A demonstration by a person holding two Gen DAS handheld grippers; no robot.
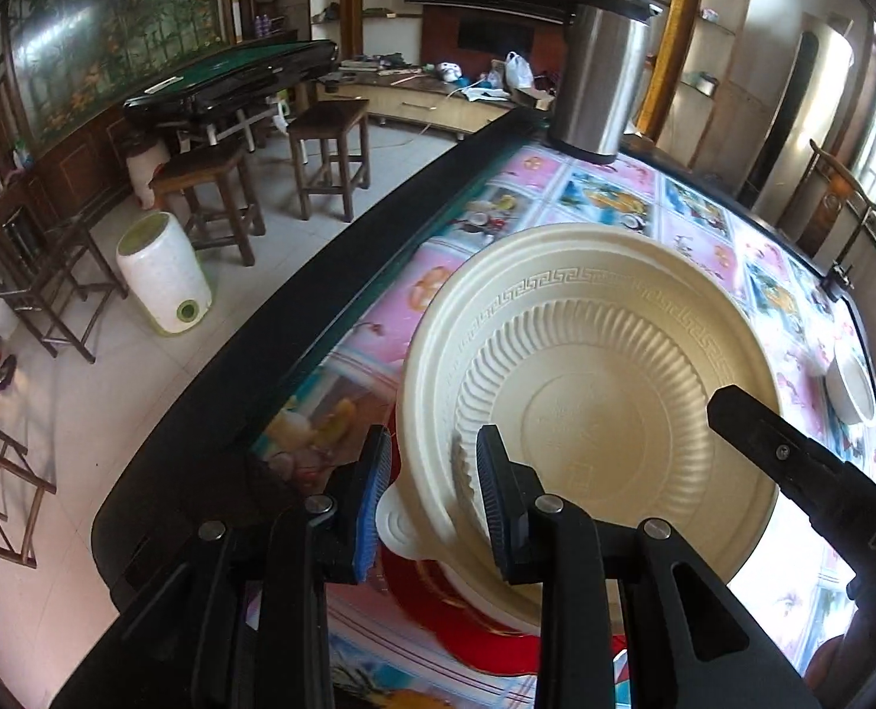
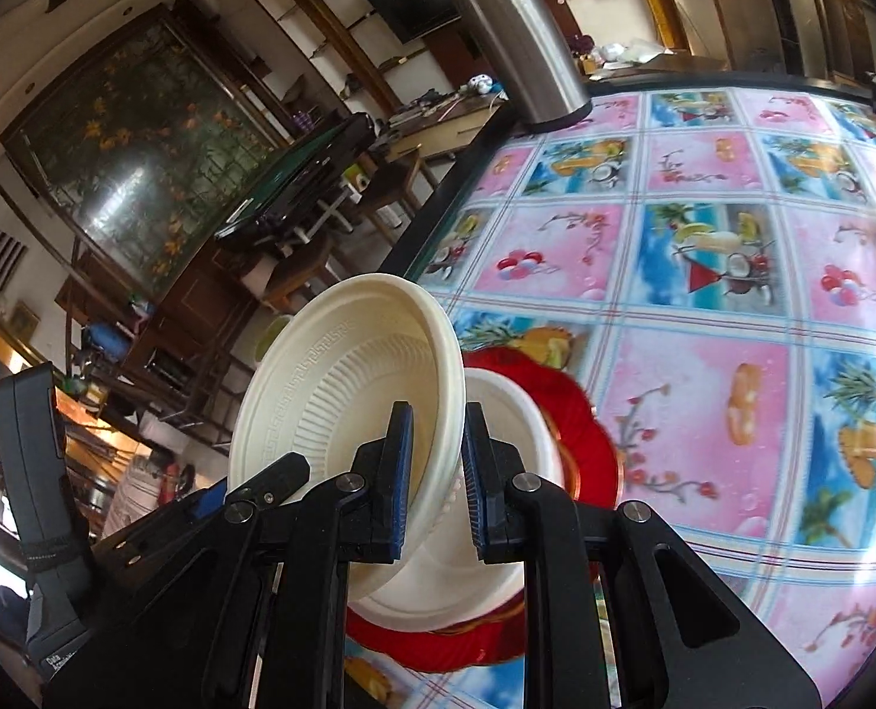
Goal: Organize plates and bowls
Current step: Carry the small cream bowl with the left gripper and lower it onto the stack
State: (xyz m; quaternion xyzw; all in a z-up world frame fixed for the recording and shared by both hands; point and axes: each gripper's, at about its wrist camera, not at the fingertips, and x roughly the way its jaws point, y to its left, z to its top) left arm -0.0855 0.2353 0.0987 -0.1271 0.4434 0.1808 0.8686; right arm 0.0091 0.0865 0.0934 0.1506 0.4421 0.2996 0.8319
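Note:
A cream ribbed plate [image 1: 591, 390] is held tilted over a white bowl [image 1: 402, 532] that sits on a red plate [image 1: 438, 608]. My left gripper [image 1: 432, 490] has its jaws on either side of the cream plate's rim, closed on it. My right gripper [image 2: 435, 467] is shut on the same cream plate [image 2: 343, 378] at its rim, with the white bowl [image 2: 497, 537] and red plate [image 2: 580, 431] just beneath. The right gripper's finger [image 1: 792, 461] shows in the left wrist view over the plate's right side.
A steel thermos [image 1: 600, 65] stands at the table's far edge, also in the right wrist view [image 2: 521, 41]. Another white bowl [image 1: 852, 384] sits at the right. The table edge [image 1: 296, 319] runs along the left, with stools and a white bin [image 1: 163, 272] on the floor.

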